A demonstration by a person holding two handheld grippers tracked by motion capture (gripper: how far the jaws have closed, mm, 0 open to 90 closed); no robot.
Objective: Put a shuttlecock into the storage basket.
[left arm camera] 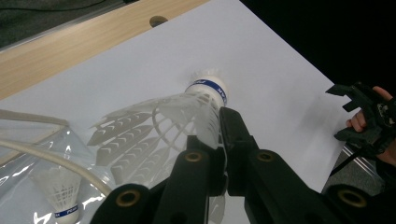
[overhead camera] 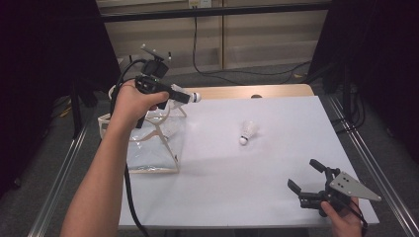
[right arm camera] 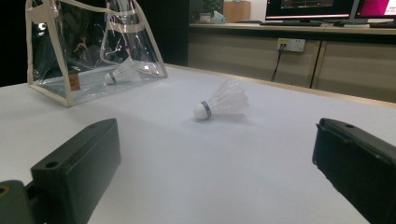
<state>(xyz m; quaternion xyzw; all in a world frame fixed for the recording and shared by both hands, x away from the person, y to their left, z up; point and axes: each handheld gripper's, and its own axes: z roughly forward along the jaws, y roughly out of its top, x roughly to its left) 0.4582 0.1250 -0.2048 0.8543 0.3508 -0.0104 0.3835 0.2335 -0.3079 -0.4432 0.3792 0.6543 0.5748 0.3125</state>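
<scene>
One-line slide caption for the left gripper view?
Left tool shut on a shuttlecock above the clear bag holding another.

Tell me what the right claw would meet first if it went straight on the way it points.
Likely the loose shuttlecock lying on the table: it sits between the open right claw's jaws' line of travel, with bare table before it. Depth is unclear, so the claw may pass slightly beside it.

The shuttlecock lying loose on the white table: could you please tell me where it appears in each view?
High view: the loose shuttlecock lies mid-table, right of the clear bag.
Left gripper view: not in it; the one there is clamped in the left gripper.
Right gripper view: centre, beyond the open jaws.
Shared landmark: the clear bag.
</scene>
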